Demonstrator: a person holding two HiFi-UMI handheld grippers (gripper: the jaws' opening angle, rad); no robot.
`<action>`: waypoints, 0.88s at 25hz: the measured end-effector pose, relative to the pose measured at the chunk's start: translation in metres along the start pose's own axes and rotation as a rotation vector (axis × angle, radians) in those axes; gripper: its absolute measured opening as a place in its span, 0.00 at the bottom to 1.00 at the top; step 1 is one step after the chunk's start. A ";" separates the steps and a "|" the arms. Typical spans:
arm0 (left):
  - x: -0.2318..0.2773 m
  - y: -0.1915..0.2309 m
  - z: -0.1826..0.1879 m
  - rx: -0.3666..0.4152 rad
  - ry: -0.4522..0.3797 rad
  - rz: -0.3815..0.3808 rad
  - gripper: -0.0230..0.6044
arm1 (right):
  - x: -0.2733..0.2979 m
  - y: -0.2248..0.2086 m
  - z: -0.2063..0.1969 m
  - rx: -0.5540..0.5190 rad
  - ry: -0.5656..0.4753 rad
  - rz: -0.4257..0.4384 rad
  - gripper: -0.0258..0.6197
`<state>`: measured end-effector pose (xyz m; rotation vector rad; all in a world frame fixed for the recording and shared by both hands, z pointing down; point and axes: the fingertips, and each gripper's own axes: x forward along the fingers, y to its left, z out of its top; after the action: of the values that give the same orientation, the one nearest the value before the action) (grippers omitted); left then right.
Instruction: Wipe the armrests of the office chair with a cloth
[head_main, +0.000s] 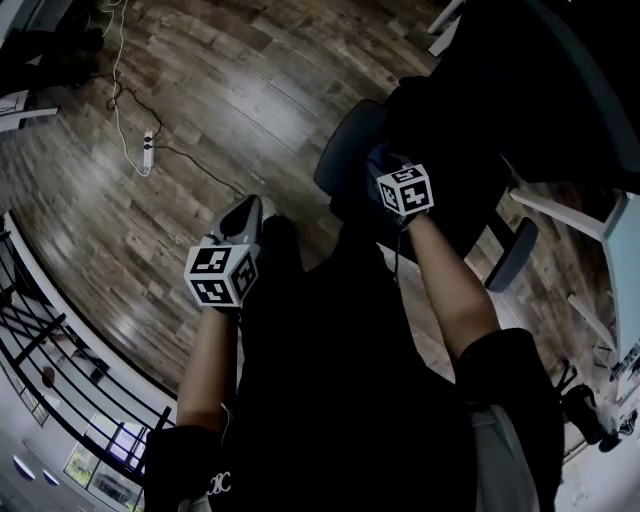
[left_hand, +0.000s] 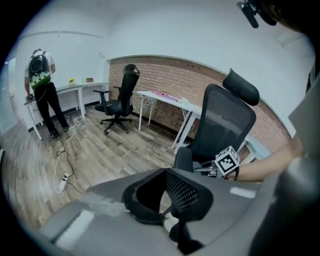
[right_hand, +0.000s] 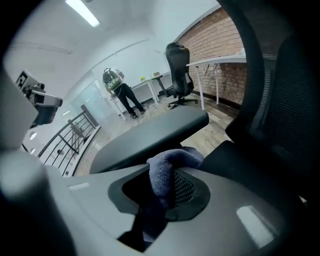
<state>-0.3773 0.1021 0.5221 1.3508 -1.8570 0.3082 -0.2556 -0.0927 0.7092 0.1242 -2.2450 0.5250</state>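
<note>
Head view steeply down, my left gripper view faces the office chair (left_hand: 222, 125), right gripper view perhaps nearer, both share the brick wall (left_hand: 165, 82).

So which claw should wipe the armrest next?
Probably the right claw: it grips the cloth, close to the armrest. The left claw holds nothing and sits farther off.

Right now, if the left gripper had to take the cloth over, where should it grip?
Probably the loose fold of the cloth that bulges beyond the right gripper, coming from the tip side above the armrest. The rest is pinched between those jaws; the left gripper holds nothing.
</note>
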 end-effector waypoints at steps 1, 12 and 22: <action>0.000 0.004 0.002 0.005 -0.001 -0.019 0.05 | -0.008 0.003 -0.001 0.015 0.003 -0.031 0.16; -0.003 0.089 0.022 0.046 -0.012 -0.198 0.05 | -0.056 0.077 0.067 -0.299 0.033 -0.074 0.16; -0.008 0.156 0.029 0.014 -0.027 -0.209 0.05 | -0.045 0.102 0.161 -0.875 0.465 0.103 0.16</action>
<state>-0.5274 0.1526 0.5368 1.5510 -1.7196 0.1957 -0.3640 -0.0697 0.5483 -0.5107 -1.8373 -0.3755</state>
